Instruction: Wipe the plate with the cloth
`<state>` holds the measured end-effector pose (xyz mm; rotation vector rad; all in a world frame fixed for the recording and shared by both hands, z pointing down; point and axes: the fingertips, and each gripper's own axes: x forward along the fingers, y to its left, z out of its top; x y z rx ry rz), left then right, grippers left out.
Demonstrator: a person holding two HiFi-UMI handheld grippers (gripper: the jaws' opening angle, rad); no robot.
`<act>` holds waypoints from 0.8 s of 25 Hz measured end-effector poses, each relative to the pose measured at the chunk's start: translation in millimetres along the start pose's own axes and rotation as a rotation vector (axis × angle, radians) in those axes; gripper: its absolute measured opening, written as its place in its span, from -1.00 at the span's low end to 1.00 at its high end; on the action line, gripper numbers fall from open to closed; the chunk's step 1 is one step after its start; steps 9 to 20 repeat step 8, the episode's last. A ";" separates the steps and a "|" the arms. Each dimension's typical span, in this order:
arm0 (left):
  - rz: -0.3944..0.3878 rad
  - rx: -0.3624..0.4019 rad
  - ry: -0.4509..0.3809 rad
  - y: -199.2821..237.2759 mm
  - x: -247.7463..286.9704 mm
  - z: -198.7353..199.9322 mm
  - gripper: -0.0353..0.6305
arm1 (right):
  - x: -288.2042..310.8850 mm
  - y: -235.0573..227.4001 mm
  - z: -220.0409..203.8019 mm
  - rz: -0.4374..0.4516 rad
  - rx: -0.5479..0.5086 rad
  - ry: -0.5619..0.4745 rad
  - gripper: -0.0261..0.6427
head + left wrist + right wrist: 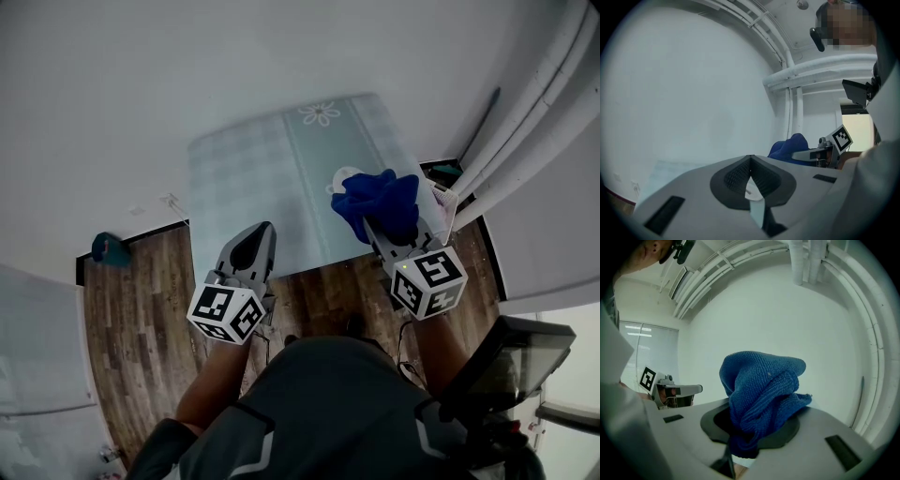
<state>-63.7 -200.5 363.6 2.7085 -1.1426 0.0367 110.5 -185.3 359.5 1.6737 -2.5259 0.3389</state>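
A: Which step is this?

B: I'd say just ahead of the wiping. The right gripper [396,240] has its jaws closed on a bunched blue knitted cloth [380,199]. The cloth bulges out above the jaws in the right gripper view.

A: And the plate?

B: Only a curved white rim [343,175] shows. It lies on the counter with the pale checked covering [253,178], at the cloth's far left edge. The cloth hides the rest. I can't tell whether the cloth is touching it or hanging just above.

A: The left gripper [260,235]?

B: It's over the near edge of the counter, well apart from the plate. Its jaws are together at the tips with nothing between them.

A: Next move?

B: Probably press the cloth down onto the plate and sweep it across. The empty left gripper could steady the rim so the plate doesn't slide on the covering.
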 end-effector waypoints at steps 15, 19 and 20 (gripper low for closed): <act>0.008 0.000 -0.014 -4.2 -13.3 2.1 -0.87 | -15.1 10.5 2.6 -0.026 -0.022 -0.010 -0.62; 0.008 0.000 -0.014 -4.2 -13.3 2.1 -0.87 | -15.1 10.5 2.6 -0.026 -0.022 -0.010 -0.62; 0.008 0.000 -0.014 -4.2 -13.3 2.1 -0.87 | -15.1 10.5 2.6 -0.026 -0.022 -0.010 -0.62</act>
